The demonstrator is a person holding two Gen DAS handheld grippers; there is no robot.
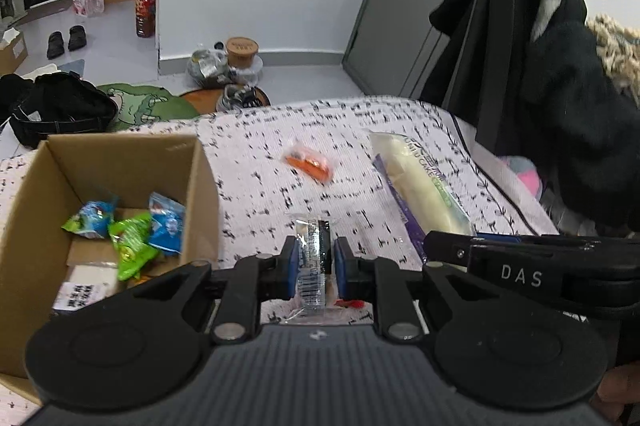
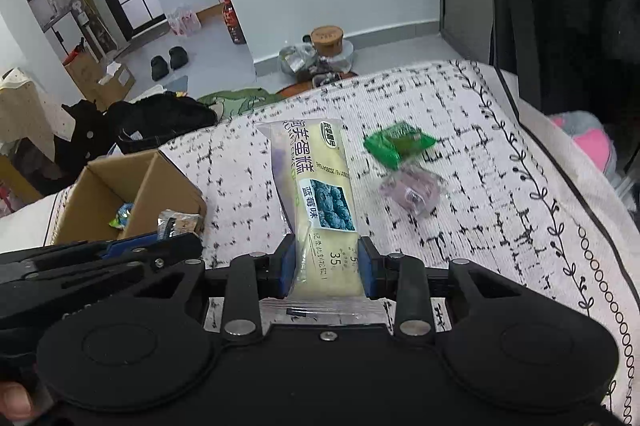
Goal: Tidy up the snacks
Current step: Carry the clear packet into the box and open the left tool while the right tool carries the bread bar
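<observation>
Two grips confirmed: left hand-held gripper (image 1: 314, 260) clamps a small clear packet (image 1: 315, 258), right hand-held gripper (image 2: 328, 266) a cake bar (image 2: 316, 201) above the bed (image 2: 500, 193); I would carry both level over the cardboard box (image 1: 36, 209) before releasing.

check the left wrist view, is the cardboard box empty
No, the cardboard box already holds several snacks, among them a green packet and a blue packet.

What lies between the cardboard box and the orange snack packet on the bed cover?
In the left wrist view, only bare patterned bed cover lies between the cardboard box and the orange snack packet.
</observation>
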